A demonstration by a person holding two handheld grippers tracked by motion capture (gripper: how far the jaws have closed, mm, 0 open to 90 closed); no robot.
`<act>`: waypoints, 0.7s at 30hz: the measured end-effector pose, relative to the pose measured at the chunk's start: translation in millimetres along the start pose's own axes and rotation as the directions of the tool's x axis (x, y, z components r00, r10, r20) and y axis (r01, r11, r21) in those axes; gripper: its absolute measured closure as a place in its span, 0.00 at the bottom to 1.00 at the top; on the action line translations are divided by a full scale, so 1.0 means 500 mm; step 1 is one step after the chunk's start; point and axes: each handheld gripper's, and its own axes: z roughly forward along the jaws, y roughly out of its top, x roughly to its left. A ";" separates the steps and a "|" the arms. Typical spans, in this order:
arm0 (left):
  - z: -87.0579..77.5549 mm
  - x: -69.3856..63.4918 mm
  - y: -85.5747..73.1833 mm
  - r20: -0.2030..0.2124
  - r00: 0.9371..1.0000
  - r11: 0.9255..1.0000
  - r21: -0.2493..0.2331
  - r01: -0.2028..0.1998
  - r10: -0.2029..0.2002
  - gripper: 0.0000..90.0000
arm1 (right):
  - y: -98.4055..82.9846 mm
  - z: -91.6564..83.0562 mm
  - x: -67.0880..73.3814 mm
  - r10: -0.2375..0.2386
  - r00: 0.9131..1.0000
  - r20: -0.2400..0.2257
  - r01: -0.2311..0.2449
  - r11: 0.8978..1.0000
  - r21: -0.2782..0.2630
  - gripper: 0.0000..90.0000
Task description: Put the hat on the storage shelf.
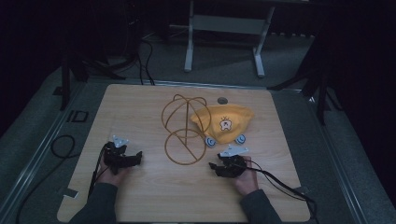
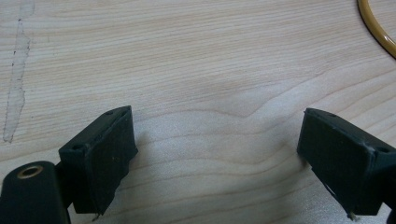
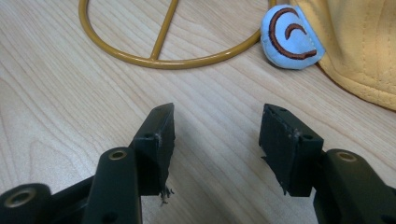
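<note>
Hat [image 1: 227, 122], yellow w/ small face emblem, lying on worktop [image 1: 140, 196] right of centre, toward far edge, leaning against wire stand [image 1: 184, 128]. Two blue ear-like pads at hat's near rim; one [image 3: 289, 37] seen close in right gripper view, just beside stand's base ring. Stand at worktop centre: round base flat, upright rod, wire dome on top. Right gripper [image 3: 217, 128] resting near hat, toward near right corner, jaws wide, nothing btwn. Left gripper [image 2: 217, 140] toward near left corner, well apart from hat, jaws wide, bare wood btwn.
</note>
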 end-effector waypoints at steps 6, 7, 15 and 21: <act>0.000 0.000 0.000 -0.001 1.000 1.000 0.000 0.001 -0.001 0.13 | -0.004 -0.002 -0.008 0.024 0.999 -0.026 -0.025 1.000 -0.017 0.50; 0.000 0.000 0.000 -0.001 1.000 1.000 0.000 0.001 -0.001 0.13 | -0.005 -0.002 -0.011 0.036 0.999 -0.034 -0.037 0.999 -0.023 0.51; 0.000 -0.001 0.000 -0.001 1.000 1.000 0.000 0.001 -0.001 0.13 | 0.003 -0.015 -0.029 0.005 0.999 0.053 -0.007 0.999 0.037 0.93; 0.000 -0.001 0.000 -0.001 1.000 1.000 -0.001 0.002 -0.002 0.13 | 0.013 -0.037 -0.088 0.020 0.983 0.181 -0.031 0.998 0.058 1.00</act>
